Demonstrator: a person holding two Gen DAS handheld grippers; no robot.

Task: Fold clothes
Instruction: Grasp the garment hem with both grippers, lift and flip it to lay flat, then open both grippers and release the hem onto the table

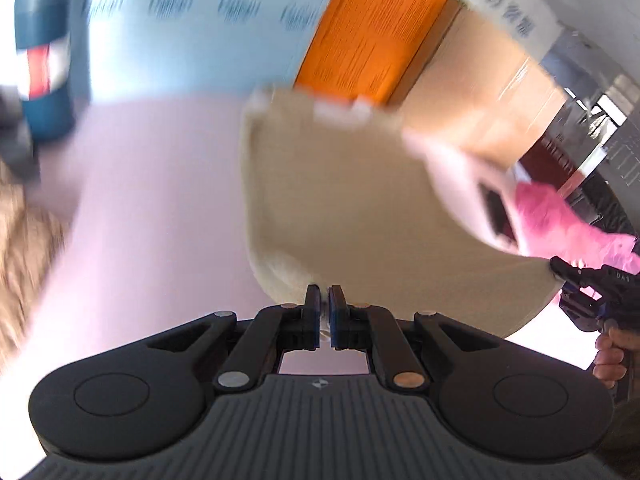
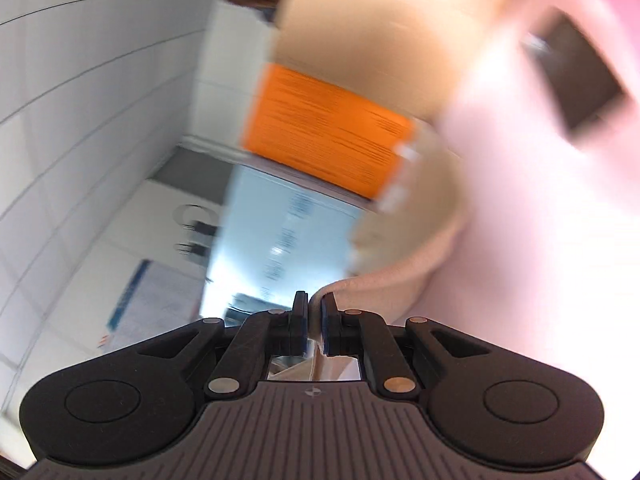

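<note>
I'm holding the beige garment (image 1: 340, 208) up off the pink surface (image 1: 152, 208) w/ both tongs. Left gripper (image 1: 324, 300) is pinching narrow on the garment's near edge, fabric showing betw the pads. Right gripper (image 2: 314, 308) is doing the same on another bit of the edge, jaws almost closed w/ cloth running up out of them; in the left view I'm seeing it at the garment's right corner, w/ my hand (image 1: 608, 356) gripping its handle.

Where the garment is: it's hanging betw the two tongs as a curved sheet, sagging in the middle, far end w/ white tabs (image 1: 340, 114) reaching toward the orange box (image 1: 372, 32). I can't tell whether that far end is resting on the pink surface or is in the air too. Both views are smearing w/ motion blur, so I'm judging the thing is being swung or carried, direction unclear.

Progress: nothing folded is showing. The garment is looking like one loose layer, no crease, no stacked halves that I can make out. So this is fitting either laying it out flat or bringing one edge over for a fold; pics aren't settling which. Left to do, as far as I can judge: getting it lying flat and doubled neatly on the pink surface.

A bright pink cloth (image 1: 560, 224) is sitting toward the right edge, behind the beige one, looking bunched; too blurry to say more
</note>
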